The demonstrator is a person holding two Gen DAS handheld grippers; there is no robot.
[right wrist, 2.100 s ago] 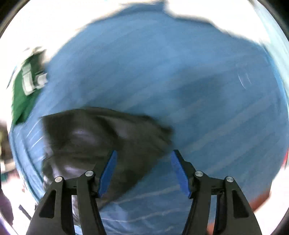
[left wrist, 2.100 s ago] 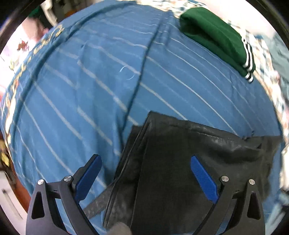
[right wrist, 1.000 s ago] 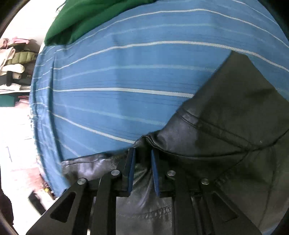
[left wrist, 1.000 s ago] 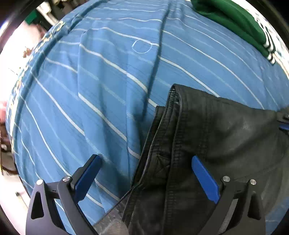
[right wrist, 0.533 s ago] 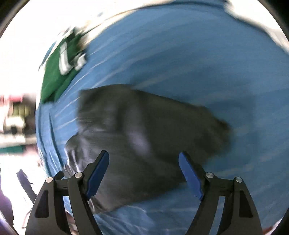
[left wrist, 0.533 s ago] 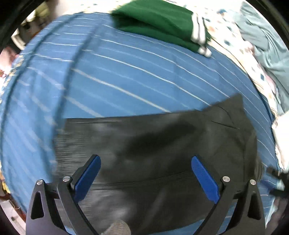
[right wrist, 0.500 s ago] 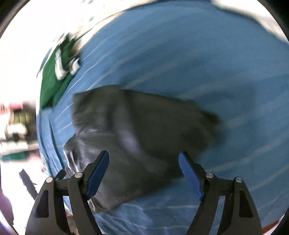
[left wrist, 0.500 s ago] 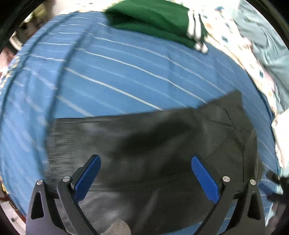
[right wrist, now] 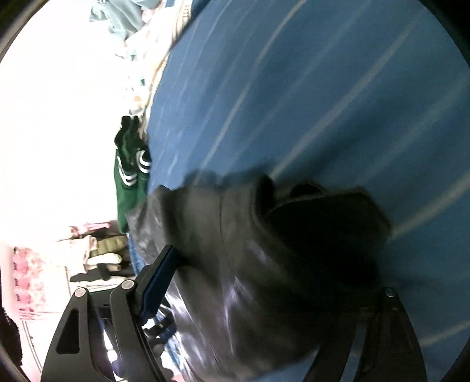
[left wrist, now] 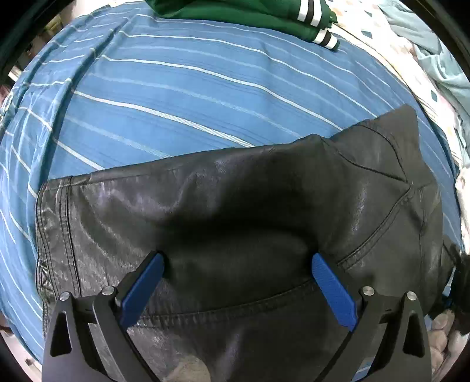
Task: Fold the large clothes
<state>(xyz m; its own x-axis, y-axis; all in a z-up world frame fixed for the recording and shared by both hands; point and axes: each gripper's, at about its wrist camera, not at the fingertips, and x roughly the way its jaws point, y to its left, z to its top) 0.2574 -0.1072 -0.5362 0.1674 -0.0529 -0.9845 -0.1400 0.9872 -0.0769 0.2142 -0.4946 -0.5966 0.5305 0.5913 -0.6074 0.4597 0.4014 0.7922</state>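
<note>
The left gripper (left wrist: 236, 267) hung with its blue-padded jaws spread wide, gripping nothing, right over the folded black leather garment (left wrist: 235, 205) that lay flat on the blue bedspread with thin white stripes (left wrist: 176, 88). The right gripper (right wrist: 255, 282) was also spread wide above the same garment (right wrist: 264, 249), though that view was smeared and only its left finger showed clearly. Past the leather, at the far edge of the spread, sat a folded green garment with white-striped cuffs (left wrist: 249, 11), and off to the right a pale patterned sheet (left wrist: 411, 58).
</note>
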